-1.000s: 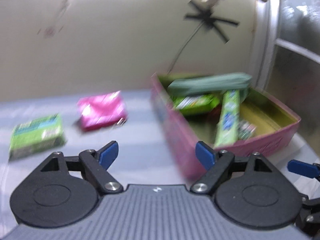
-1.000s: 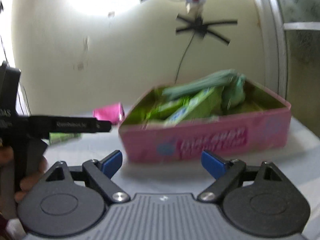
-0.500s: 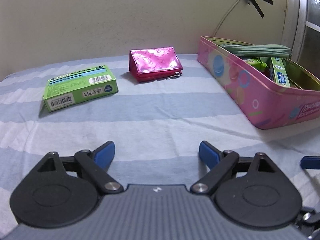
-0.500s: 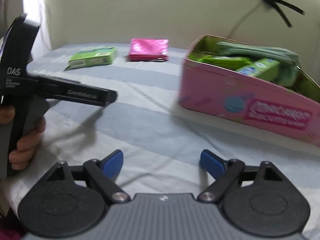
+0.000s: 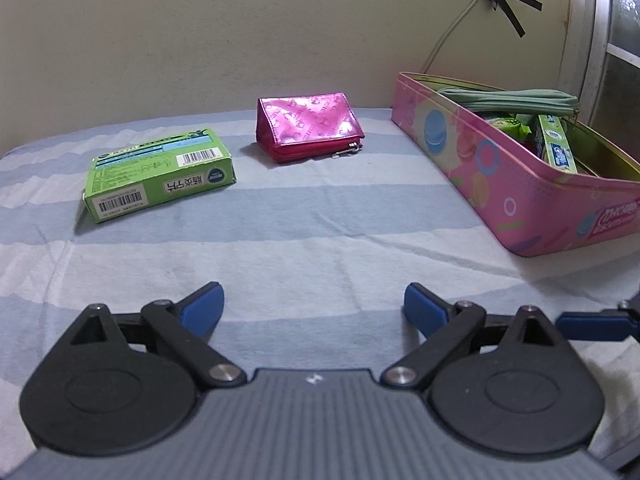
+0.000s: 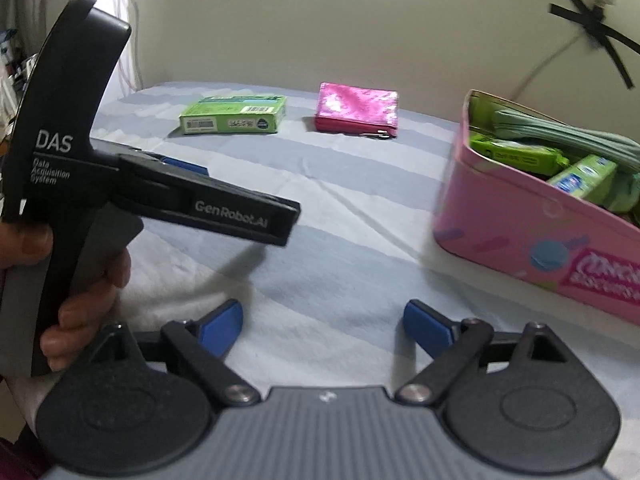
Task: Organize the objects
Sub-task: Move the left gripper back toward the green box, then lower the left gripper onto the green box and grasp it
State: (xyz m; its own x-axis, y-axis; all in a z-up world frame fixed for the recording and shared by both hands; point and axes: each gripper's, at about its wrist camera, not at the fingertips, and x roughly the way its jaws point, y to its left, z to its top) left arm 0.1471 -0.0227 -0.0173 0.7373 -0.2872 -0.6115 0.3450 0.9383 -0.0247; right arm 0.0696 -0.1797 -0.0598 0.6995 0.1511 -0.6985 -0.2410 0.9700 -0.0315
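1. A bed sheet point(image 5: 320, 216) in pale blue and white stripes covers the whole working surface, running back to a cream wall point(image 5: 280, 32).
2. A long pink tin point(image 5: 500, 184) with macaron pictures lies open on the sheet at the right. It holds a green zipped pouch point(image 5: 508, 98), which rests across the top of the contents, along with green packets and a narrow green box point(image 5: 554, 142).
3. The left gripper point(image 5: 314, 306) hangs low over bare sheet in the foreground. Its blue-padded jaws are opening, with nothing between them. The right wrist view shows a hand point(image 6: 86, 300) wrapped around its black handle.
4. The right gripper point(image 6: 322, 324) is over the sheet near the tin's front corner. Its jaws are also opening and hold nothing.
5. A green carton point(image 5: 160, 174) with barcodes lies flat on the sheet at the left, well apart from the tin.
6. A shiny magenta purse point(image 5: 310, 128) stands on the sheet between the carton and the tin, near the wall, touching neither. Its zip pull lies at its right end.
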